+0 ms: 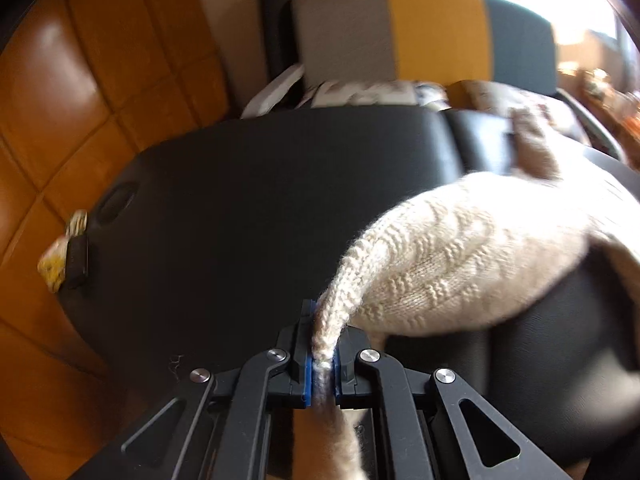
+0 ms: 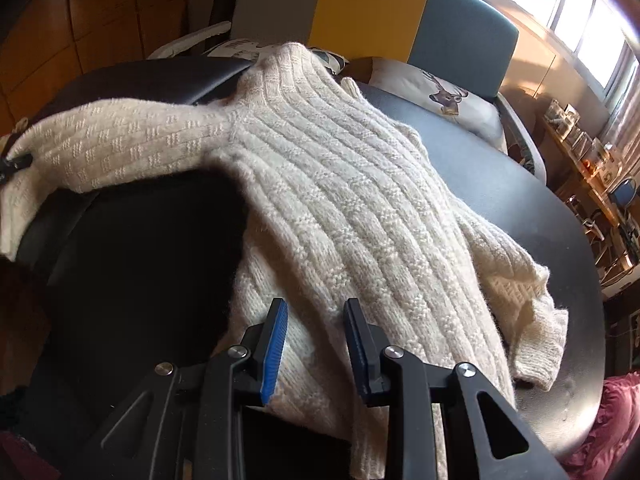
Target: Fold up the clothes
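Nearest the lens, the left tool (image 1: 322,354) is clamped tight on a bunched end of the cream knit sweater (image 2: 340,208), apparently a sleeve cuff, with the blue pads pressing the wool from both sides. From that pinch the sleeve (image 1: 440,264) runs away toward two o'clock, lifted clear of the black surface (image 1: 240,200) and joining the body of the garment off to the right.

The right tool (image 2: 316,336) stands with its fingers well apart and nothing between them, hovering just over the lower part of the sweater's body. The ribs, and so the long axis, run from the tool up toward eleven o'clock, where the neck end lies near the far edge of the surface. The held sleeve stretches out to nine o'clock; the other sleeve lies crumpled at three o'clock.

Judging by this, the sleeve's line across the body decides the fold, and the left tool alone commands it.

Beyond the surface stands a grey, yellow and teal chair back (image 2: 360,4) with a deer-print cushion (image 2: 436,92) at one o'clock. Nothing blocks the sweater itself.
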Motion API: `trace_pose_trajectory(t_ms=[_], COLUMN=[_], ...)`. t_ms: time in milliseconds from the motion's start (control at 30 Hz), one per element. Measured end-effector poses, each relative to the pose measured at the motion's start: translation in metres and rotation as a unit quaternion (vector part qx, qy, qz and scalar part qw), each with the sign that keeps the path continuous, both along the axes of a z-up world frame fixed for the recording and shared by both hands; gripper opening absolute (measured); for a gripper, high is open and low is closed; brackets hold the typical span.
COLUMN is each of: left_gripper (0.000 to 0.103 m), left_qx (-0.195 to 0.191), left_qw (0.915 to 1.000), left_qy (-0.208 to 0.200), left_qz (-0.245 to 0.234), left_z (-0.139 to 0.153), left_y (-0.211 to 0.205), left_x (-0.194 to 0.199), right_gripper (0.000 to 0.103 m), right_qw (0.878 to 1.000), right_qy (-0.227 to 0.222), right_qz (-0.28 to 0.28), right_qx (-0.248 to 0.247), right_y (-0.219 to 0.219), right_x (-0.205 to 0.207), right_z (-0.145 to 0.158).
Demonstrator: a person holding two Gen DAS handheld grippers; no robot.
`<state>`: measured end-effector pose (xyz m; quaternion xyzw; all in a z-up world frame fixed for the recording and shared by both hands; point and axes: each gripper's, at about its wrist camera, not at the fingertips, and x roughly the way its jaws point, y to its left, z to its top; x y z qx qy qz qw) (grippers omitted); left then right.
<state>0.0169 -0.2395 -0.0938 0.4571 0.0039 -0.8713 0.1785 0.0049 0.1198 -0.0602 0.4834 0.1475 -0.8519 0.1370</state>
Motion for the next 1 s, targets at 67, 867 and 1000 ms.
trace_pose_trajectory(t_ms=[67, 867, 1000], left_gripper=[0.007, 0.041, 0.049], left_qx=[0.021, 0.326, 0.435], left_qw=[0.9993, 0.9442, 0.8906], left_qy=[-0.012, 0.046, -0.01], left_qz=[0.028, 0.004, -0.133], left_z=[-0.008, 0.063, 0.048], left_y=[-0.023, 0.008, 0.111], left_x=[-0.01, 0.037, 0.017], right_gripper=[0.029, 0.04, 0.041], right_qw=[1.0, 0.975, 0.989], right_qy=[0.001, -0.048, -0.052], right_qz=[-0.006, -0.15, -0.081], right_qx=[-0.023, -0.156, -0.116], right_y=[0.006, 0.195, 0.154], right_x=[-0.008, -0.121, -0.151], right_z=[0.008, 0.02, 0.008])
